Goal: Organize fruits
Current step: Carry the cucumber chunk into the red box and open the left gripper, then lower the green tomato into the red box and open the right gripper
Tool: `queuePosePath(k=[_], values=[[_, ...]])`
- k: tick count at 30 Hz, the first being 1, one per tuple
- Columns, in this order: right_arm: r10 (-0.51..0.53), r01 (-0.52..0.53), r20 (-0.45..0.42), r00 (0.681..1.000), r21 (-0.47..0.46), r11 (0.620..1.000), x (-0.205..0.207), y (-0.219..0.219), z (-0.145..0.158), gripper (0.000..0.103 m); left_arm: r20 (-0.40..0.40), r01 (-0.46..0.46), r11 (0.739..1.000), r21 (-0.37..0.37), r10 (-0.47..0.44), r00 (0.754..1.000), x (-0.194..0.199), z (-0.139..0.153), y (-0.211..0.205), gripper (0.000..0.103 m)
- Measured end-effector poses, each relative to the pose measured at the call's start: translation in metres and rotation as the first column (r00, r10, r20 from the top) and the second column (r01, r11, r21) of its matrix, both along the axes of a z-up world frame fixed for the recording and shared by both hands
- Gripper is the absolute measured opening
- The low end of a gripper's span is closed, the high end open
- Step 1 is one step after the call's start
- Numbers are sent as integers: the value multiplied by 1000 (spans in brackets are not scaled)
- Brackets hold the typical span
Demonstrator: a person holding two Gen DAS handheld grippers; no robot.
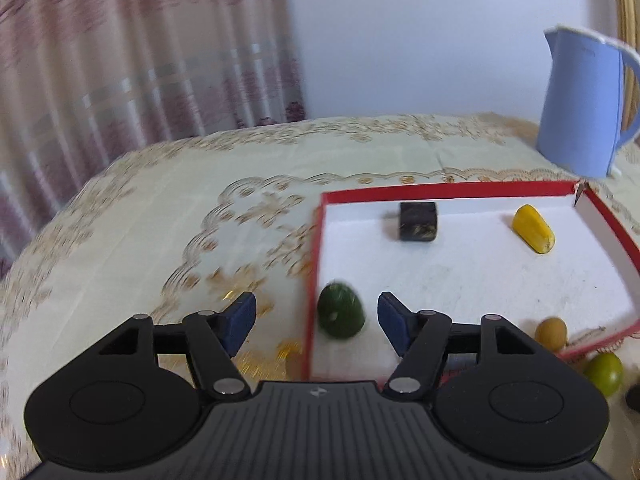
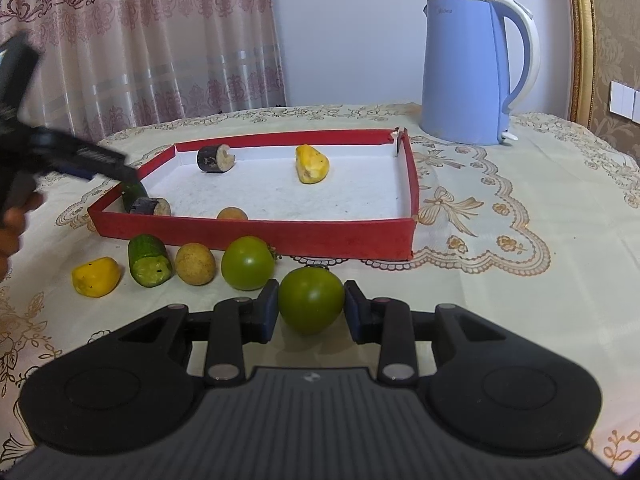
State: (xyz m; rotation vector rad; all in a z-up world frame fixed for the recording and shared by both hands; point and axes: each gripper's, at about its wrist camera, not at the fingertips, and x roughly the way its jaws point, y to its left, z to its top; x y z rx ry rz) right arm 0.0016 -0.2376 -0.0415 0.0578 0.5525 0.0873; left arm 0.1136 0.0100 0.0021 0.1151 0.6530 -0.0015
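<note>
A red tray point(image 2: 256, 236) with a white floor lies on the table. In it are a dark eggplant piece point(image 2: 215, 158), a yellow piece point(image 2: 312, 164), a second eggplant piece point(image 2: 151, 206), a tan round fruit point(image 2: 232, 213) and a green cucumber piece point(image 1: 341, 311). My left gripper point(image 1: 316, 318) is open above the tray's near left corner, the cucumber piece lying loose between its fingers. My right gripper point(image 2: 310, 310) has its pads against a green tomato point(image 2: 311, 304) on the cloth. In front of the tray lie another green tomato point(image 2: 248, 262), a tan fruit point(image 2: 196, 263), a cucumber piece point(image 2: 149, 260) and a yellow piece point(image 2: 96, 276).
A blue electric kettle point(image 2: 468, 72) stands behind the tray at the right. A patterned cloth point(image 2: 520, 240) covers the table. A curtain point(image 2: 140, 40) hangs behind at the left. The left gripper's body point(image 2: 60, 152) shows blurred over the tray's left corner.
</note>
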Motion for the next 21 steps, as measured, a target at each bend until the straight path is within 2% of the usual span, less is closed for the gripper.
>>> queuePosePath(k=[4, 6, 9, 17, 21], values=[[-1, 1, 12, 1000, -4, 1000, -1, 0, 1, 32, 36, -46, 999, -22, 47, 998, -35, -4, 14, 67], [-1, 2, 26, 1000, -16, 1000, -4, 2, 2, 32, 33, -58, 998, -37, 59, 998, -48, -9, 19, 72], [-3, 5, 36, 999, -33, 999, -5, 5, 4, 32, 39, -80, 996, -46, 82, 996, -60, -16, 25, 73], [16, -14, 75, 997, -23, 1000, -6, 14, 19, 32, 43, -113, 991, -74, 116, 992, -63, -28, 32, 73], [21, -19, 78, 997, -30, 999, -3, 19, 22, 32, 33, -115, 992, -50, 117, 993, -64, -36, 30, 73]])
